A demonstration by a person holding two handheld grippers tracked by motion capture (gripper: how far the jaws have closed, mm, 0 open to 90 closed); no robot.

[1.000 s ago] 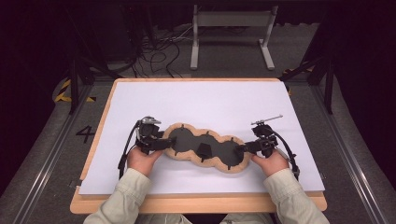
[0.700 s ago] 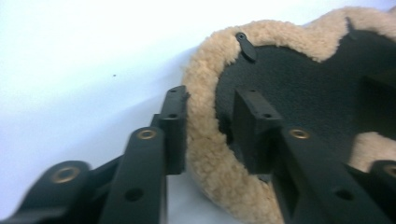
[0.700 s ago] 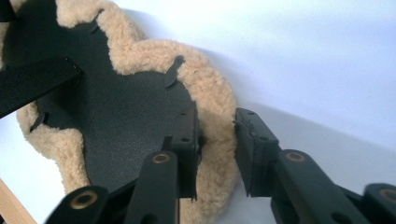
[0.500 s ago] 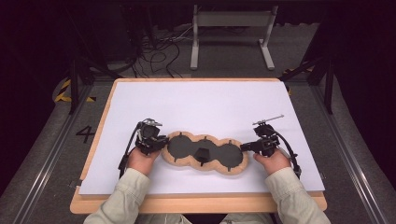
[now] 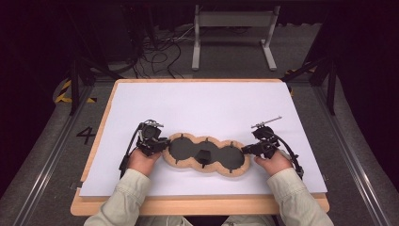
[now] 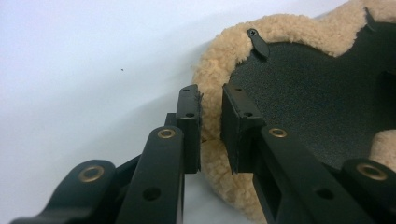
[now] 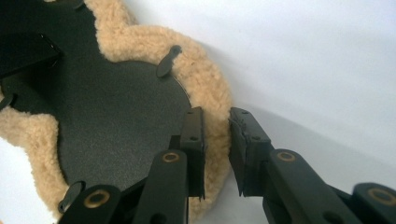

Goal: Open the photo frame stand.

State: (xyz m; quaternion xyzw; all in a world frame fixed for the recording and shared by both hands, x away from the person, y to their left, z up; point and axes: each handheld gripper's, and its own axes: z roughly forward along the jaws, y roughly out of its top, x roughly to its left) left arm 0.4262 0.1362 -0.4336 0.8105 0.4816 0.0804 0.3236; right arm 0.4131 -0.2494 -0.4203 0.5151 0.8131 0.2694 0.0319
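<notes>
Fleece-edged frame lies back-up, flat on the white sheet, near the table's front edge. Left gripper pinches its left fleece rim, one jaw either side. Black backing faces up, turn-clips around it. Right gripper pinches the right rim likewise.

The person wears pale beige long sleeves with buttoned-looking cuffs at the wrists. Each hand carries black tongs: the left tongs and the right tongs have flat matte jaws on linked black bars, pinned with brass-coloured rivets and small dark screws. A black cable loops from the left tongs, and a thin grey rod tops the right tongs.
</notes>
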